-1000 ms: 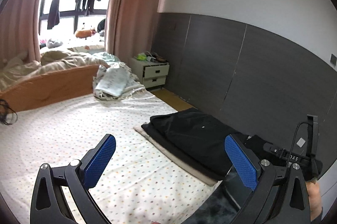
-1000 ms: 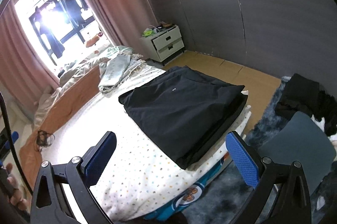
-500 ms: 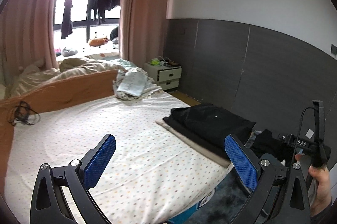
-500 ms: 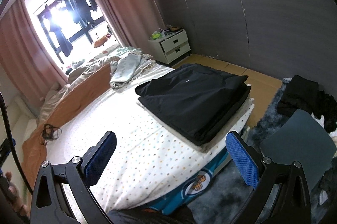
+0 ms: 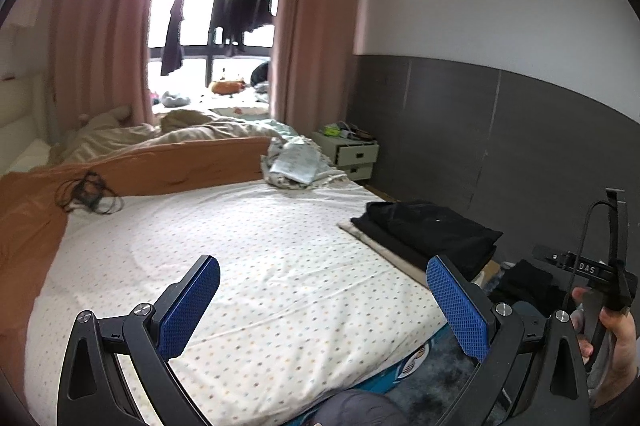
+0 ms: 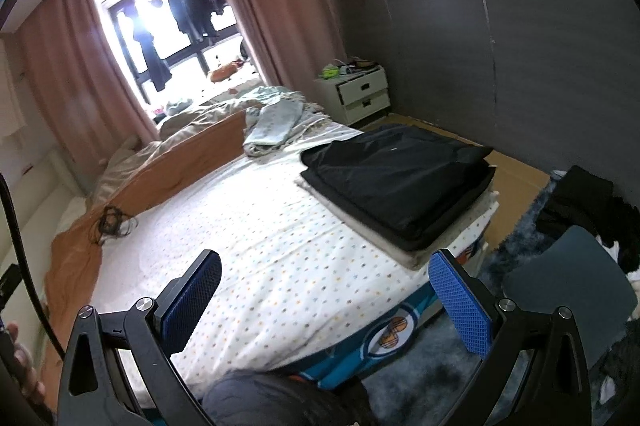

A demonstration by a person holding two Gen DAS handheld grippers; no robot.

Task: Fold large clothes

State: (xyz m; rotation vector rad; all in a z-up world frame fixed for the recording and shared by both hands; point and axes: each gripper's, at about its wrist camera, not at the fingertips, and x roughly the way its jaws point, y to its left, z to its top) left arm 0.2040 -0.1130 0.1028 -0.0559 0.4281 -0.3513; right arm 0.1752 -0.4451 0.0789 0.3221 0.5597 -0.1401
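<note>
My bed, white sheet with small coloured dots, mostly bare across the middle. Landmark: the folded black clothes, stacked on a beige folded layer at the bed's corner nearest the grey wall. Beyond the stack, toward the window, a crumpled pale-blue heap lies on the sheet. Far across the bed from the stack, an orange cover runs along the edge, a tangle of dark cord resting on it.

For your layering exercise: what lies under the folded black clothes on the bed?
A pale folded cloth shows beneath the black clothes, resting on the dotted sheet. Most of it is covered.
</note>
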